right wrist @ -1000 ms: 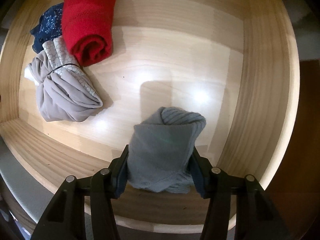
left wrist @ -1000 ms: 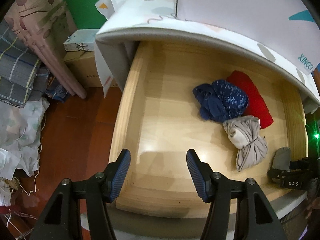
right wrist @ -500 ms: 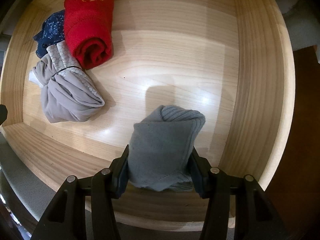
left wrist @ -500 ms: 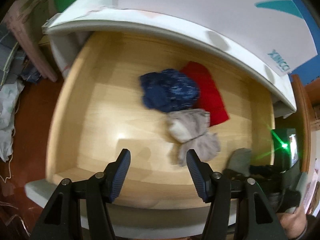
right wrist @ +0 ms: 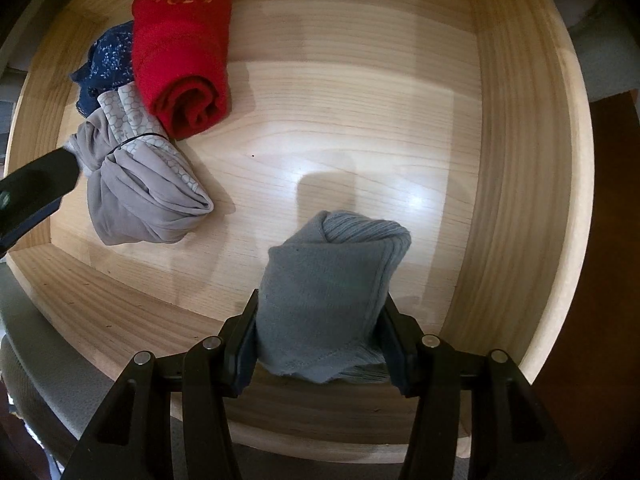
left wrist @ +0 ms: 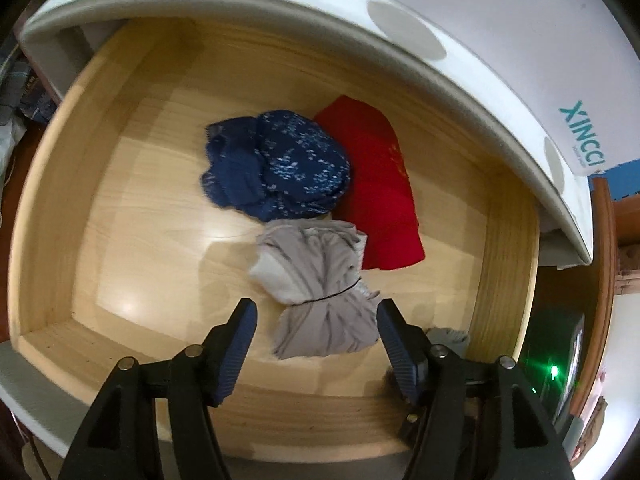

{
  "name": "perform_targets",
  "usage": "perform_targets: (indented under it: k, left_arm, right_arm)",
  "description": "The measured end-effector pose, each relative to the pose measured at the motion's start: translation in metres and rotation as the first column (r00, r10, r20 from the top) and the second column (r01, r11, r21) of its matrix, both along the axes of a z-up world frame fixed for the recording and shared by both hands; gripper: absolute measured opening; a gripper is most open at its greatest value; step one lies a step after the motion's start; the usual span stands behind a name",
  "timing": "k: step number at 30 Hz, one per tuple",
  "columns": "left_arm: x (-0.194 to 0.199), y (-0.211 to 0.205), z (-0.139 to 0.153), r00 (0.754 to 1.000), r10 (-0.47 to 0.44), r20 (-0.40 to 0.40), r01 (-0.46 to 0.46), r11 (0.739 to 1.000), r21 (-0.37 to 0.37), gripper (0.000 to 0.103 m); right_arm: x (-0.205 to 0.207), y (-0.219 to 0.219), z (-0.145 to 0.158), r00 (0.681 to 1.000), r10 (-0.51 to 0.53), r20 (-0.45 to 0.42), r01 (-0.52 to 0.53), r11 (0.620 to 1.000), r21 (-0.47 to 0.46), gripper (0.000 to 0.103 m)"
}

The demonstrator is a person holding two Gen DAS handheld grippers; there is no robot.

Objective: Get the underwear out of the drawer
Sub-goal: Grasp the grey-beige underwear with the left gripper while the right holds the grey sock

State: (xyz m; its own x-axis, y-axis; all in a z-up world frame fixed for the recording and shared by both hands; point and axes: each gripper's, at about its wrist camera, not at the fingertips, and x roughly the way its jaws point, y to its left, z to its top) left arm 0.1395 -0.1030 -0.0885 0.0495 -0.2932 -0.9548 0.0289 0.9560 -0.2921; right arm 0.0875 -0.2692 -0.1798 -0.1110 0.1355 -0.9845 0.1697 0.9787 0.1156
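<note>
The wooden drawer (left wrist: 120, 200) is pulled out and holds a red roll (left wrist: 380, 192), a navy patterned piece (left wrist: 280, 168) and a beige bundle (left wrist: 316, 272) tied with a thin band. My left gripper (left wrist: 316, 308) hangs just above the beige bundle, its jaws opening and the pads clear of the cloth. In the right wrist view my right gripper (right wrist: 320, 308) is shut on a grey rolled underwear (right wrist: 328, 288) near the drawer's front wall (right wrist: 280, 408). The red roll (right wrist: 184, 48), the navy piece (right wrist: 108, 64) and the beige bundle (right wrist: 144, 192) lie at the left. The left gripper's finger (right wrist: 36, 188) pokes in beside the bundle.
A white patterned cover (left wrist: 440, 20) overhangs the back of the drawer. Dark wooden floor (right wrist: 600, 240) lies to the right of it. A device with a green light (left wrist: 554, 372) sits at the right. Bare drawer bottom (right wrist: 360, 120) spreads between the clothes.
My left gripper has swung right and down over the drawer to the beige bundle, and its jaws stand wider. The right gripper keeps still with the grey roll.
</note>
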Motion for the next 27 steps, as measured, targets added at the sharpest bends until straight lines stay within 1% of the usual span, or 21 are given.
perform_targets:
  k: [4, 7, 10, 11, 13, 17, 22, 23, 25, 27]
  left_arm:
    - [0.004, -0.012, -0.014, 0.999, -0.002, -0.045, 0.002, 1.000, 0.009, 0.065]
    - [0.006, -0.023, -0.032, 0.996, -0.003, -0.088, 0.007, 0.999, 0.043, 0.066]
    - [0.006, -0.020, -0.045, 0.992, 0.028, -0.120, -0.022, 0.998, 0.053, 0.076]
    - [0.007, -0.020, -0.047, 0.991, 0.035, -0.130, -0.027, 0.998, 0.063, 0.077]
    - [0.009, -0.018, -0.052, 0.987, 0.050, -0.152, -0.042, 0.998, 0.055, 0.078]
    - [0.015, -0.009, -0.058, 0.982, 0.056, -0.182, -0.042, 0.996, 0.081, 0.078]
    - [0.021, -0.002, -0.063, 0.980, 0.022, -0.197, 0.013, 0.984, 0.179, 0.076]
    - [0.023, 0.000, -0.064, 0.979, 0.016, -0.202, 0.026, 0.979, 0.204, 0.075]
    - [0.025, 0.004, -0.066, 0.978, -0.011, -0.206, 0.065, 0.964, 0.259, 0.070]
    - [0.028, 0.007, -0.067, 0.977, -0.032, -0.211, 0.092, 0.956, 0.278, 0.069]
  right_arm:
    - [-0.001, -0.001, 0.002, 1.000, 0.001, 0.000, -0.001, 1.000, 0.000, 0.051]
    - [0.000, -0.001, 0.003, 1.000, 0.001, 0.000, -0.001, 1.000, 0.000, 0.051]
    - [0.000, 0.000, 0.004, 1.000, 0.000, 0.001, 0.000, 1.000, 0.001, 0.051]
    - [-0.001, -0.002, 0.005, 1.000, 0.000, 0.001, 0.000, 1.000, 0.003, 0.051]
    - [-0.001, -0.003, 0.006, 1.000, 0.000, 0.001, 0.000, 1.000, 0.005, 0.051]
    - [-0.001, -0.004, 0.009, 1.000, -0.001, 0.002, 0.001, 1.000, 0.009, 0.051]
    - [-0.001, -0.006, 0.011, 1.000, 0.000, 0.004, 0.000, 1.000, 0.011, 0.052]
    - [-0.001, -0.005, 0.011, 1.000, 0.000, 0.003, 0.000, 1.000, 0.011, 0.052]
    - [-0.001, -0.005, 0.011, 1.000, 0.000, 0.004, 0.000, 1.000, 0.011, 0.052]
    - [-0.001, -0.004, 0.010, 1.000, -0.001, 0.004, 0.001, 1.000, 0.011, 0.052]
